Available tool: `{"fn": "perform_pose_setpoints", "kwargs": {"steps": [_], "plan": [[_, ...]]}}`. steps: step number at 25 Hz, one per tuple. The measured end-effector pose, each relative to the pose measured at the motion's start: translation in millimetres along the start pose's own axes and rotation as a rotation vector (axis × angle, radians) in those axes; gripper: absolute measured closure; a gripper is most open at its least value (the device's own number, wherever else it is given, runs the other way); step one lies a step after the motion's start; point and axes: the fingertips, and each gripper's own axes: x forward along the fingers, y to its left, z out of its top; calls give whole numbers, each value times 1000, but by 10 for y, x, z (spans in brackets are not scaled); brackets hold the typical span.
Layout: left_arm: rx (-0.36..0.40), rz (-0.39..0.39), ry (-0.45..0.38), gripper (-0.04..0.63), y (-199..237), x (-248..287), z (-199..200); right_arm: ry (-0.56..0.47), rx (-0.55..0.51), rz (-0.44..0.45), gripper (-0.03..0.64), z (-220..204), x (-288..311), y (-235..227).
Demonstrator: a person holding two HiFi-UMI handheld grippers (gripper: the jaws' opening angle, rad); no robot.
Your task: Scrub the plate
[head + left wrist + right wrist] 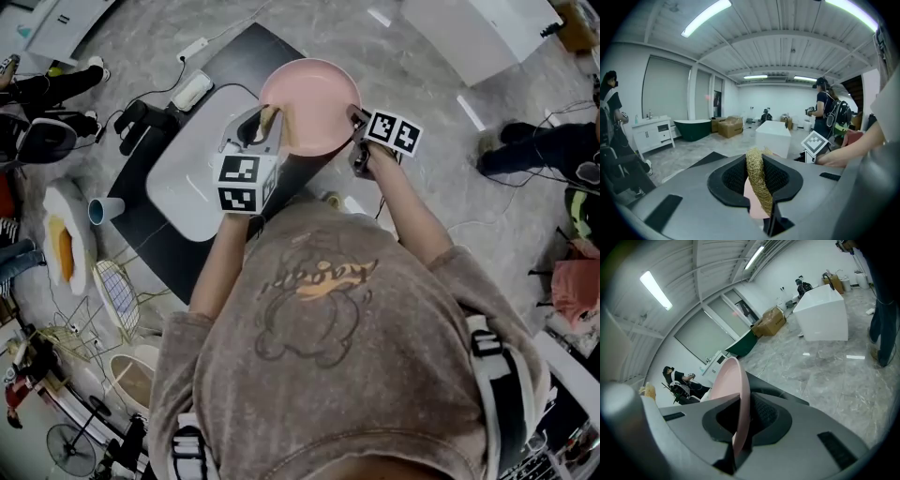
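Note:
A pink plate [312, 103] is held up over the dark table, clamped by its right rim in my right gripper [357, 122]. Seen edge-on in the right gripper view, the plate [738, 399] stands between the shut jaws of that right gripper [740, 437]. My left gripper [264, 120] is shut on a tan fibrous scrubber [268, 118] and rests at the plate's left edge. In the left gripper view the scrubber [758, 180] sticks up from the left gripper [757, 197], with pink plate surface just behind it.
A white sink basin [192, 178] sits on the dark table [169, 253] below the left gripper. A blue cup [105, 210], a wire rack [117, 292] and dishes lie at left. People stand around; a white block [478, 33] is at the far right.

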Motion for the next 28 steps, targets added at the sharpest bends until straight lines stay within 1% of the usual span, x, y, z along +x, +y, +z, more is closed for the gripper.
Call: {"fn": "perform_pose_setpoints", "kwargs": {"steps": [7,12,16,22,28], "plan": [[-30,69,17,517,182,-108,-105,66,-61,-10,588,-58,291,-41],[-44,89,26,517,256,-98,-154,95,-115,-12,588,-12,423,-48],[-56,104,30,517,288,-84,-164,120,-192,-26,581,36,518,-82],[-60,118,43,517,332,-53,-186,134,-328,-89,561,173,635,-204],[-75,110,47,517,352,15,-170,160,-437,-156,545,214,704,-297]]}}
